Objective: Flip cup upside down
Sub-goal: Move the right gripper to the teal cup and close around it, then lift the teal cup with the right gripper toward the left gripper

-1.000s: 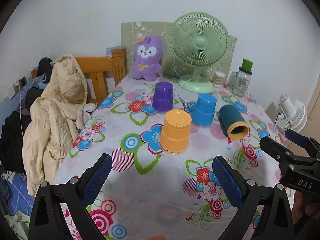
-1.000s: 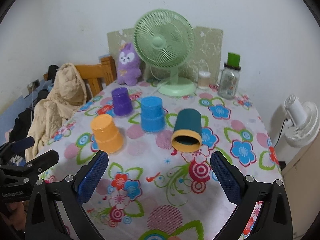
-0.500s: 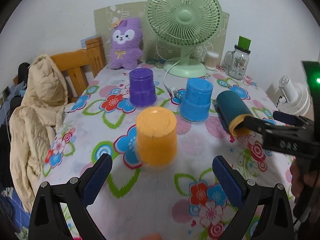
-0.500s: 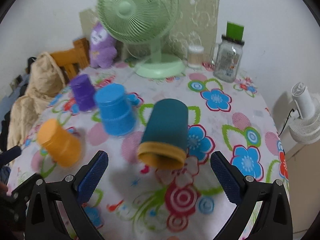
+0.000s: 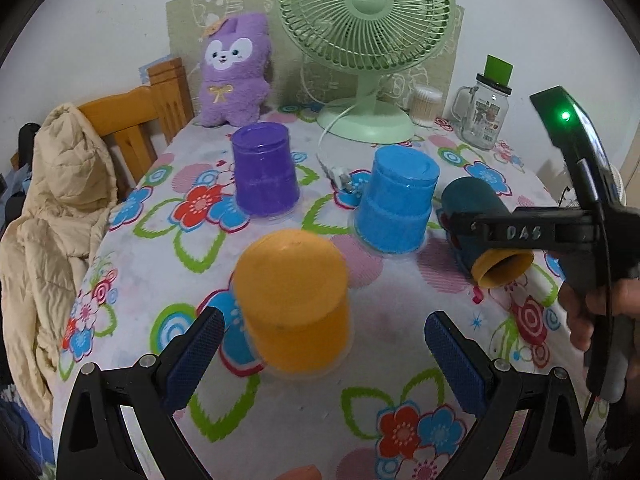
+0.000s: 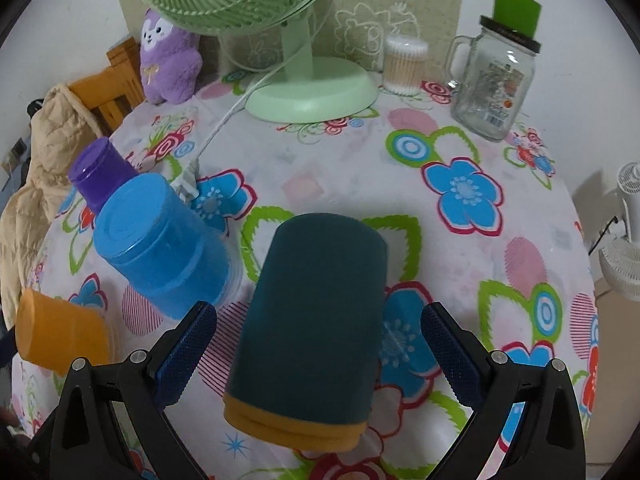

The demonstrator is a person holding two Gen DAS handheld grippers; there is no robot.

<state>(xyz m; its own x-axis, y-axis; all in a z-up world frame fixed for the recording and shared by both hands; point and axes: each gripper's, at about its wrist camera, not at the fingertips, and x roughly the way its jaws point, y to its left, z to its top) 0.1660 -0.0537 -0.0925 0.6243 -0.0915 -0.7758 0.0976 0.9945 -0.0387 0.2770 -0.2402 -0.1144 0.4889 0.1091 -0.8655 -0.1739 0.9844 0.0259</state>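
Observation:
A dark teal cup with an orange rim (image 6: 316, 324) lies on its side on the flowered tablecloth, its mouth toward me. My right gripper (image 6: 320, 356) is open with the teal cup between its blue pads, not touching it. In the left wrist view the teal cup (image 5: 476, 216) lies at the right, partly behind the right gripper's black finger (image 5: 520, 232). My left gripper (image 5: 320, 354) is open, its pads on either side of an upside-down orange cup (image 5: 294, 300). The upside-down blue cup (image 5: 396, 204) and purple cup (image 5: 264, 170) stand further back.
A green fan (image 5: 366, 32) with its white cord (image 6: 224, 120), a purple plush toy (image 5: 236, 68), a glass jar (image 6: 494, 84) and a cotton-swab box (image 6: 404, 64) stand at the back. A wooden chair with a beige jacket (image 5: 52, 208) is at the left edge.
Both grippers moved forward and down toward the table. The right gripper now straddles the teal cup; the left gripper closed in on the orange cup. The cups have not moved.

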